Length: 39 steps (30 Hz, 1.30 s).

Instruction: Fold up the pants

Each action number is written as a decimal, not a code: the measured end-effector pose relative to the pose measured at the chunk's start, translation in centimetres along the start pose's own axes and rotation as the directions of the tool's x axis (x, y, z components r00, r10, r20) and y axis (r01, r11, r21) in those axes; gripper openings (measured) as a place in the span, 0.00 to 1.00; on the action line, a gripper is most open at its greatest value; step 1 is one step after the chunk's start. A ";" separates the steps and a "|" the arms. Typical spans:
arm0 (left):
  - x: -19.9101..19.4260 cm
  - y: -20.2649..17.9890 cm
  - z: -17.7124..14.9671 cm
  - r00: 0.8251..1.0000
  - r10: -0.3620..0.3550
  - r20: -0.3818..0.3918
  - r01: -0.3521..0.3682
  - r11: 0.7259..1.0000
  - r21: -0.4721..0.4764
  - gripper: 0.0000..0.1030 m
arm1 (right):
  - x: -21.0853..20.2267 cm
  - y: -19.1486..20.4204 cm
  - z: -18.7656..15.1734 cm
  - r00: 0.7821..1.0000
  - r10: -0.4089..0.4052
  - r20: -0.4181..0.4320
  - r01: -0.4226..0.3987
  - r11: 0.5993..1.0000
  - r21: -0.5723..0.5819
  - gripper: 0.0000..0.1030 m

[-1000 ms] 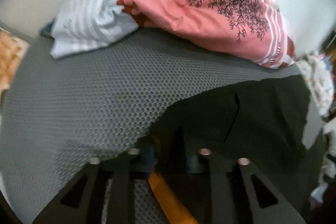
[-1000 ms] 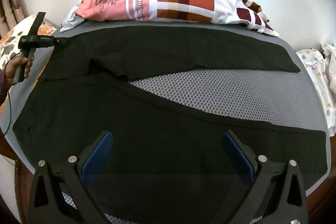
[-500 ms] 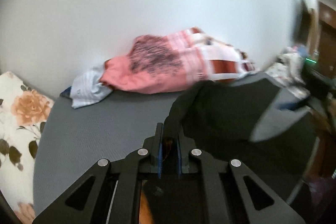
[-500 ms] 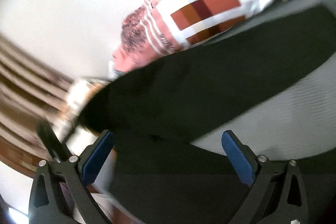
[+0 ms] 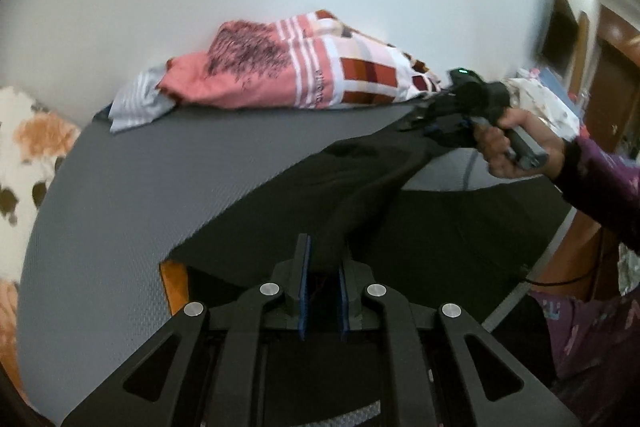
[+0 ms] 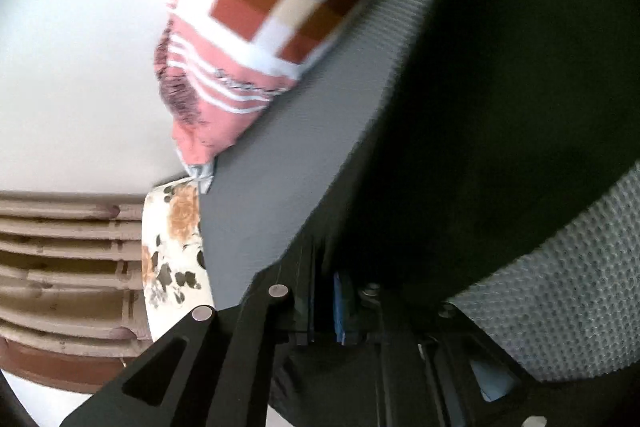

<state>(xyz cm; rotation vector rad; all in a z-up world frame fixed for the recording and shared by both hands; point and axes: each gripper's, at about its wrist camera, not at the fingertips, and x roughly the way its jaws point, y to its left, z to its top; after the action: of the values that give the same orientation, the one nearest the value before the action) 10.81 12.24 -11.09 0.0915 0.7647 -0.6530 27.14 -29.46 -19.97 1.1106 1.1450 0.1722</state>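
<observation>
1. Both claws lifted since earlier, right claw (image 6: 324, 303) now clamped on the pants (image 5: 360, 187).
2. Left claw (image 5: 322, 291) pinched shut on pants edge; cloth stretched between claws above grey mat (image 5: 160, 179).

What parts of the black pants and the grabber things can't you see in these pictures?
- Pants legs and hems: in the left wrist view the black pants run off behind the left gripper at the bottom.
- Right gripper: in the right wrist view the pants drape over its jaws, hiding one finger.
- Pillow print: motion blur smears it in the right wrist view.
- Right gripper's jaws in the left wrist view: hidden by the right hand and bunched cloth.
</observation>
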 end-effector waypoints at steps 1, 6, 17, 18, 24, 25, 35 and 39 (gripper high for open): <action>-0.2 0.5 -0.3 1.000 -0.004 -0.004 0.004 1.000 -0.006 0.12 | -0.4 -0.1 -0.6 1.000 0.006 0.012 -0.006 1.000 -0.015 0.07; -1.2 1.7 -1.6 0.999 0.034 -0.030 -0.035 0.998 -0.044 0.13 | -4.4 0.6 -6.3 0.996 -0.004 0.084 0.015 0.991 -0.133 0.07; -0.2 1.9 -6.3 0.986 0.082 -0.143 -0.093 0.993 -0.069 0.14 | -4.6 -5.3 -20.3 0.995 -0.072 -0.069 0.064 0.991 -0.118 0.04; -0.1 1.7 -6.7 0.985 0.086 -0.150 -0.096 0.993 -0.061 0.14 | -4.1 -6.0 -20.8 0.993 -0.078 -0.086 0.069 0.992 -0.104 0.04; -0.1 1.5 -6.6 0.983 0.100 -0.151 -0.109 0.993 -0.052 0.14 | -5.9 -6.9 -17.6 0.998 0.054 -0.028 -0.055 0.997 -0.047 0.10; -0.5 1.5 -6.2 0.986 0.099 -0.137 -0.107 0.993 -0.057 0.14 | -6.4 -7.1 -16.2 0.999 0.045 -0.004 -0.046 0.998 -0.044 0.13; -2.7 1.9 -3.6 0.994 0.094 -0.062 -0.102 0.986 -0.129 0.14 | -5.4 -8.7 -6.9 0.987 0.106 0.124 -0.117 0.990 0.085 0.73; -2.5 2.3 -3.6 0.993 0.097 -0.072 -0.106 0.985 -0.138 0.15 | -4.6 -7.8 -4.7 0.985 0.088 0.151 -0.101 0.992 0.081 0.58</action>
<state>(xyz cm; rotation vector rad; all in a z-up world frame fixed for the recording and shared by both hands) 8.58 16.45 -12.40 0.0210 0.8612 -0.4992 18.20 -33.25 -22.96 1.2365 0.9766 0.1116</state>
